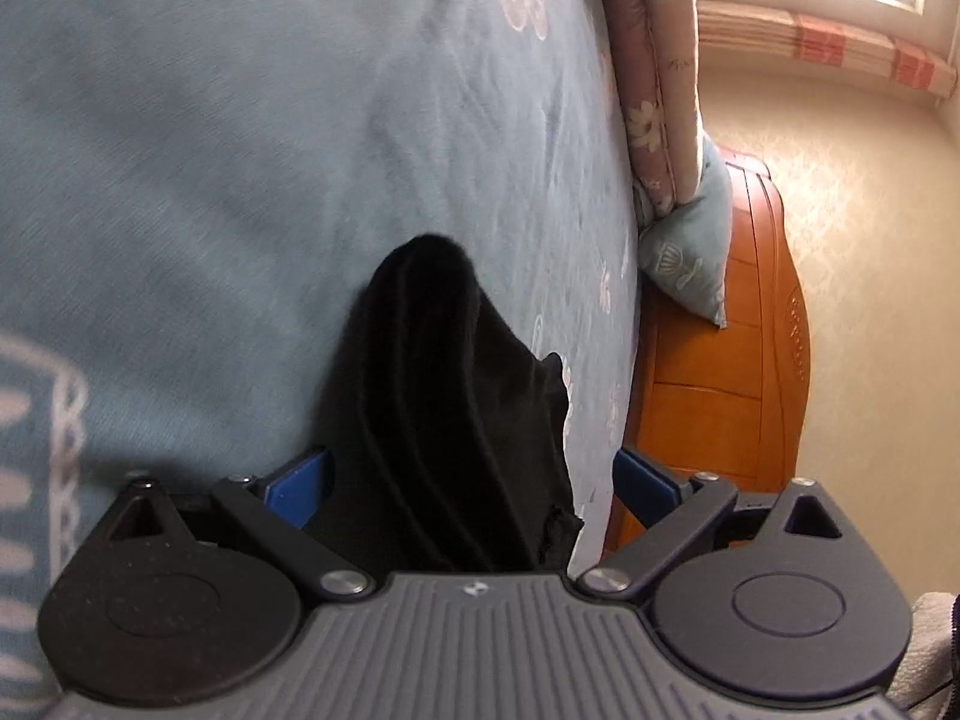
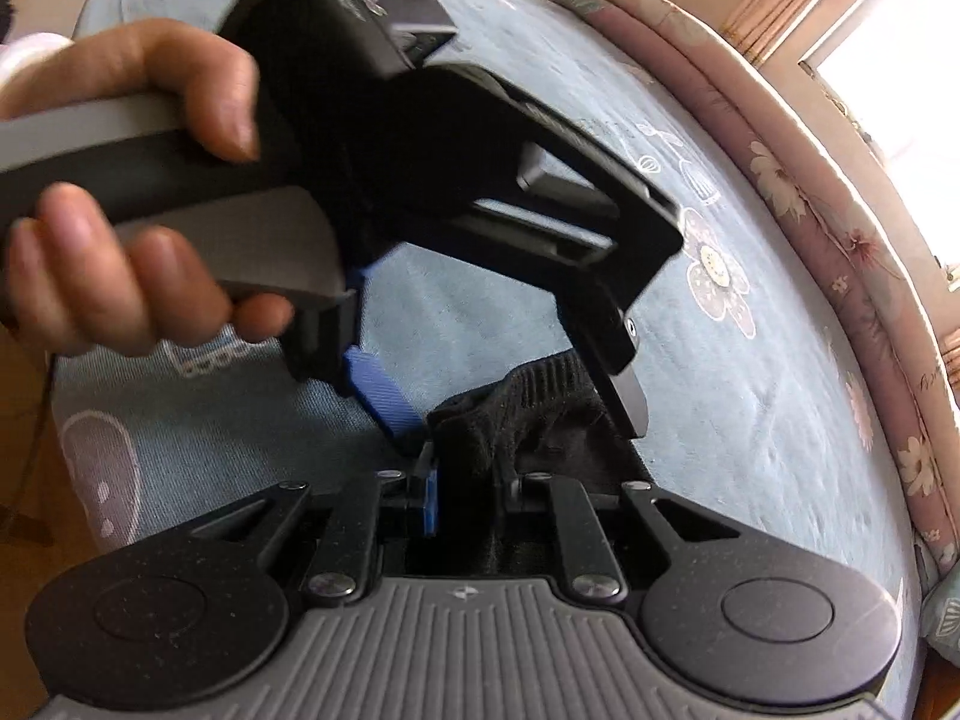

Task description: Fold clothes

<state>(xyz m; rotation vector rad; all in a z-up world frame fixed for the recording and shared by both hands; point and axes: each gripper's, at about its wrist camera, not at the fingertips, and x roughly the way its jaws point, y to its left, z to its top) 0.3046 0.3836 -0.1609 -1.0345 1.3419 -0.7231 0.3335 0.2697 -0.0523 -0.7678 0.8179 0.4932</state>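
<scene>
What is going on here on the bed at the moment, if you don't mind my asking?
A person is folding a black knitted garment over a blue floral bedspread with two handheld grippers. The right gripper is shut on the garment's ribbed edge. The left gripper stands open with the cloth between its blue pads, the person's hand around its handle.

Blue flowered bed (image 1: 240, 150) (pillows (image 1: 690, 252) at headboard)

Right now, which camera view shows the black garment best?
The left wrist view: the black garment hangs in full length against the blue bedsheet. The right wrist view shows only its knitted edge.
</scene>
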